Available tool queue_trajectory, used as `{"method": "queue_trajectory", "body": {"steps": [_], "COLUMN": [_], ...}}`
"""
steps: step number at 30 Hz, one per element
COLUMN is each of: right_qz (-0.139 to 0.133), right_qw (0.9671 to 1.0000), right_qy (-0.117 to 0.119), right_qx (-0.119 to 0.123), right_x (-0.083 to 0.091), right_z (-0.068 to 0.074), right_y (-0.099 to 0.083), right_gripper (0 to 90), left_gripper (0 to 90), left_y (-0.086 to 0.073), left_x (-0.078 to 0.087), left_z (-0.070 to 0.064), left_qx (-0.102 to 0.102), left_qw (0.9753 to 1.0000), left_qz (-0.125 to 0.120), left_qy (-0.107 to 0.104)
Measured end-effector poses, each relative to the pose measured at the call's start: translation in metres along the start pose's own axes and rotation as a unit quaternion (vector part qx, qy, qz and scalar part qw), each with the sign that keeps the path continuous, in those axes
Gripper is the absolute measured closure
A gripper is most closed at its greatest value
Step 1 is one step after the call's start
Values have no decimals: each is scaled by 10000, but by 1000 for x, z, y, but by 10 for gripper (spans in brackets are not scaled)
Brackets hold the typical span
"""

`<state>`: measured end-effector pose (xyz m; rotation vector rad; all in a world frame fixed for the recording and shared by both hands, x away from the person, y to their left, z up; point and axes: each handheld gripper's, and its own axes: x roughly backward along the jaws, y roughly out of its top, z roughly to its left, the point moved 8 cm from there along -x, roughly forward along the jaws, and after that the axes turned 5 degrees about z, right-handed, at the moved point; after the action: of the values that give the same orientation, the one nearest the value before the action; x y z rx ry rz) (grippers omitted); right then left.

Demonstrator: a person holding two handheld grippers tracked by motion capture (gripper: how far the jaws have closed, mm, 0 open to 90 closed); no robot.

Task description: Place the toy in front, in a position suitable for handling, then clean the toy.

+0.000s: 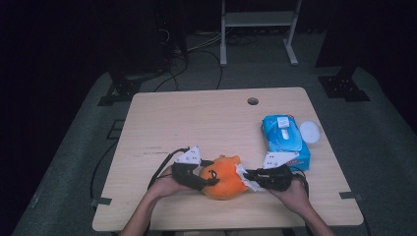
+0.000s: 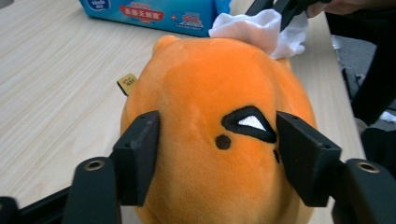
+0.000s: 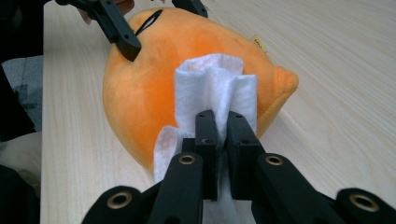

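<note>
Your left gripper (image 2: 217, 154) sits nearest the lens: its jaws stand wide apart and press against both flanks of the orange plush toy (image 2: 219, 116), gripping it across the face side, beside a black embroidered eye. Your right gripper (image 3: 223, 135) has its jaws nearly closed, pinching a folded white tissue (image 3: 215, 86); the tissue touches the plush toy on the side opposite the left gripper.

Locate the plush toy on the wooden table (image 1: 196, 123), near the edge closest to you and roughly centred between your two hands. A small yellow tag (image 2: 127, 82) projects from the toy's seam; its print is too small to read.

Behind and to the right of the plush toy lies a blue tissue pack (image 1: 285, 140) with red and white label printing; "vida" is legible at one end. A white round lid (image 1: 309, 131) rests just beyond the pack. Grey carpet, cables and dark stands surround the table.
</note>
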<state>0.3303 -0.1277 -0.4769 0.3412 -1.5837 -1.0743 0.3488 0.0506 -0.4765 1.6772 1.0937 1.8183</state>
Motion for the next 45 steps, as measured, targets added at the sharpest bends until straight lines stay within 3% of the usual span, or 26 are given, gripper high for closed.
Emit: {"method": "queue_trajectory", "body": {"steps": [16,24,29,35,45], "right_qz": [-60,-230,-246,-183,-183], "right_qw": [10000,9990,9990,9983,9989], "right_qy": [0,62,58,-24,-64], "right_qx": [48,383,380,554,416], "right_x": [-3,-8,-10,-17,-11], "right_z": [0,17,17,23,11], "right_y": [7,27,31,36,28], "right_gripper": [836,834,835,834,835], "left_gripper": [364,367,366,366,366], "left_y": [-3,-3,-2,-1,-2], "left_x": [-3,-6,-7,-9,-8], "left_z": [7,12,13,12,15], "left_qx": [152,362,446,405,533], "left_qw": [9998,9990,9986,9988,9982], "left_qz": [-98,-225,-256,-216,-270], "left_qy": [92,116,105,147,89]}}
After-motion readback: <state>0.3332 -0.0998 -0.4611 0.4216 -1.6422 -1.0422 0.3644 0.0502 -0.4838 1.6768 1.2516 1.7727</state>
